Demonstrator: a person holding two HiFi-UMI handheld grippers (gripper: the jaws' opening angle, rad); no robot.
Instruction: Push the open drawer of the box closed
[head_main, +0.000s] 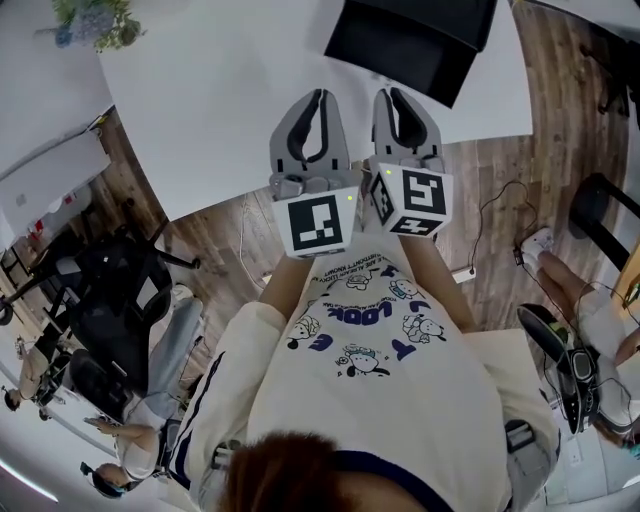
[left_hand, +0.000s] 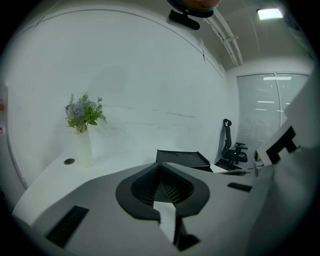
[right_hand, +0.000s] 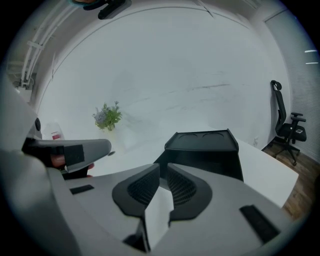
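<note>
The black box (head_main: 410, 40) stands at the far side of the white table (head_main: 220, 110), its front towards me. Its top is a tray with two round recesses (right_hand: 202, 142). Whether a drawer sticks out of the front I cannot tell. In the left gripper view the box (left_hand: 182, 158) shows just past the jaw tips. Both grippers hang side by side over the table's near edge, well short of the box. My left gripper (head_main: 318, 97) (left_hand: 161, 167) is shut on nothing. So is my right gripper (head_main: 392, 95) (right_hand: 163, 167).
A white vase of flowers (head_main: 95, 22) (left_hand: 82, 135) (right_hand: 107, 117) stands at the table's far left. A black office chair (right_hand: 287, 127) is off the right end. People sit right (head_main: 590, 300) and left of me, with a dark chair (head_main: 110, 300) on the wooden floor.
</note>
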